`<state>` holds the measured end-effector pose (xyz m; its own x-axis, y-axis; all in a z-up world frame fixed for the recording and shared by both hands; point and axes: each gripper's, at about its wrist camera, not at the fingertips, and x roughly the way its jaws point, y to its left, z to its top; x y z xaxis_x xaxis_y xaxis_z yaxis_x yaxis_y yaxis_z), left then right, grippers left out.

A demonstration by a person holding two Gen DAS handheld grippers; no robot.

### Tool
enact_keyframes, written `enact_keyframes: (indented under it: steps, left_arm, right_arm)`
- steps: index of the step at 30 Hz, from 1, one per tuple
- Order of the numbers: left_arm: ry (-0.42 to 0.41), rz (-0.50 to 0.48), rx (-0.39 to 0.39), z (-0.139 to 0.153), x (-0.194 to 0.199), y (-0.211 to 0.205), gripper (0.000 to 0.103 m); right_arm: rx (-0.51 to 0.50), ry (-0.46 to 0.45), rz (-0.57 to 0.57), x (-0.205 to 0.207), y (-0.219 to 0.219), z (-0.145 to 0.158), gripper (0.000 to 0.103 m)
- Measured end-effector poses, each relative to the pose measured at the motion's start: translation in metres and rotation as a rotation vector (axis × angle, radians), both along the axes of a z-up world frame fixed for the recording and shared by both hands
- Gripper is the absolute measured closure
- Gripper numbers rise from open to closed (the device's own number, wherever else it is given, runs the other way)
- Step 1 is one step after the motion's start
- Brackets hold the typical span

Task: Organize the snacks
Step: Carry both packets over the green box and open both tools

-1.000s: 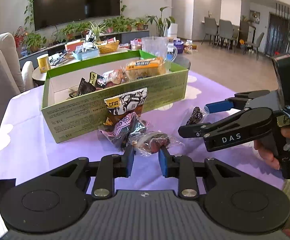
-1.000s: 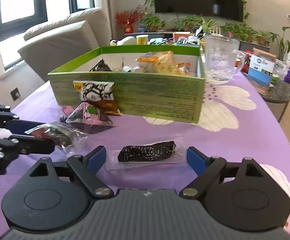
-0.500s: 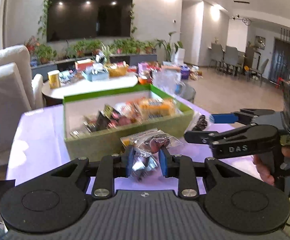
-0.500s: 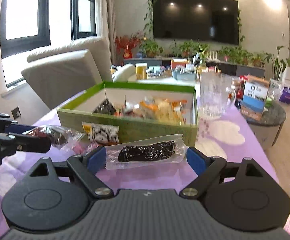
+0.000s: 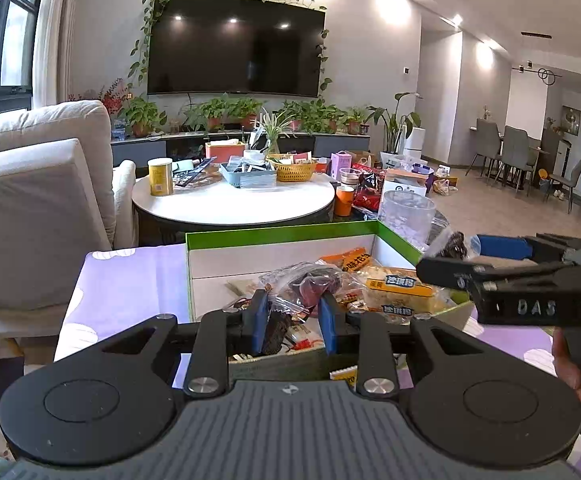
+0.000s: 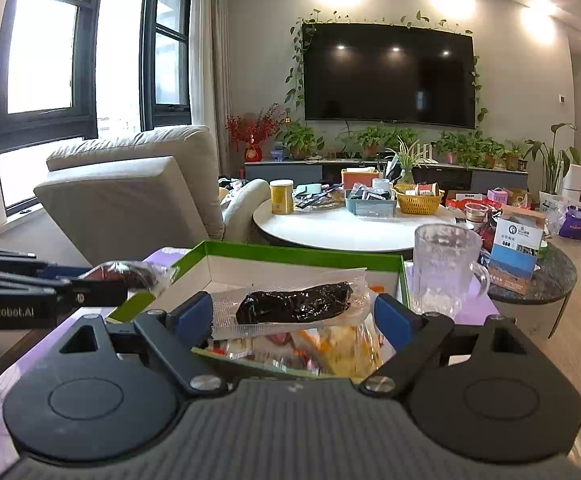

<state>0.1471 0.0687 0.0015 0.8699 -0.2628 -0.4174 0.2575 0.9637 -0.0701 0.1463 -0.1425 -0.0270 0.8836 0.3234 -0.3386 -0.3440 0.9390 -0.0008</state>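
Where legible, "DAS" on right gripper (image 5: 446, 258)

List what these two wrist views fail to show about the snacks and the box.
- Green box near wall: left wrist view, hidden behind the left gripper.
- Box floor: both views, covered by snacks.
- Dark snack packet label: right wrist view, none legible.
- Snacks left on the table: both views, blocked by gripper bodies.

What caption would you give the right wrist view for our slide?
Right gripper holds a clear-wrapped dark snack above the green box of snacks.
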Motion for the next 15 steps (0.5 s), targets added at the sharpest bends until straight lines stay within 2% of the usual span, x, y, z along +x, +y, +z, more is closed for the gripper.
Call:
enact_keyframes:
  steps: [10, 12, 15]
  left_arm:
    - [0.03, 0.017, -0.011, -0.009, 0.028, 0.004, 0.077]
    - [0.036, 0.031, -0.008, -0.011, 0.034, 0.003, 0.072]
    - [0.062, 0.072, 0.018, -0.016, 0.045, 0.0, 0.072]
  right_arm:
    - [0.034, 0.045, -0.024, 0.036, 0.006, 0.003, 0.02]
    - [0.03, 0.041, -0.029, 0.042, 0.009, 0.002, 0.02]
    - [0.048, 0.023, -0.056, 0.052, 0.011, -0.003, 0.02]
